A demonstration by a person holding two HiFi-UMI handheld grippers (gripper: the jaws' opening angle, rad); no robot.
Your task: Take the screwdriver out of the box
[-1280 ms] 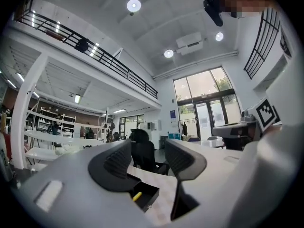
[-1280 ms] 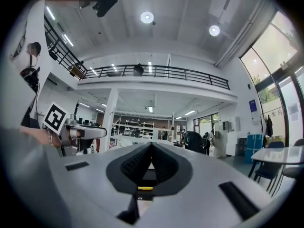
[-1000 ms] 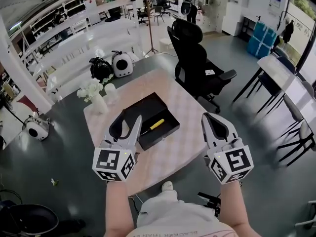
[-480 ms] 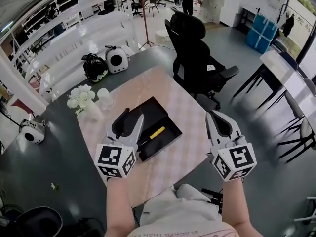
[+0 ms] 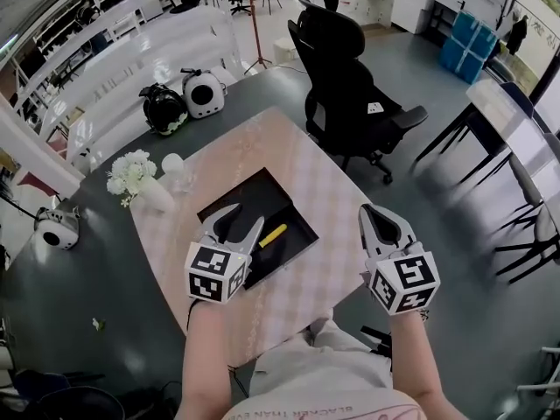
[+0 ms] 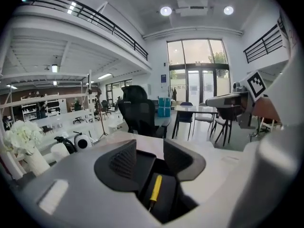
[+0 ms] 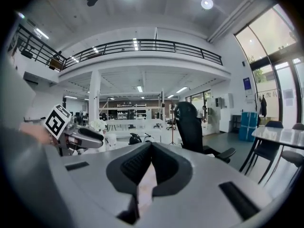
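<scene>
Left gripper [image 5: 241, 224] jaws wide apart, nothing gripped, over the near edge of the black box [image 5: 254, 195]. Yellow-handled screwdriver [image 5: 272, 235] lies inside the box, just below them. Right gripper [image 5: 378, 217] jaws closed, empty, by the right edge of the counter [image 5: 306, 173].

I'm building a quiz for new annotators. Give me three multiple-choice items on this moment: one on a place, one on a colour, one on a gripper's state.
1. The screwdriver lies: A in the black box; B on the floor; C in a vase.
2. Its handle is: A red; B yellow; C blue.
3. The left gripper has its fingers: A apart; B shut on the screwdriver; C shut on nothing.

Answers: A, the head view shows it inside the box; B, the handle is yellow in both views; A, the left gripper view shows a gap between the fingers, with the screwdriver beyond it.
</scene>
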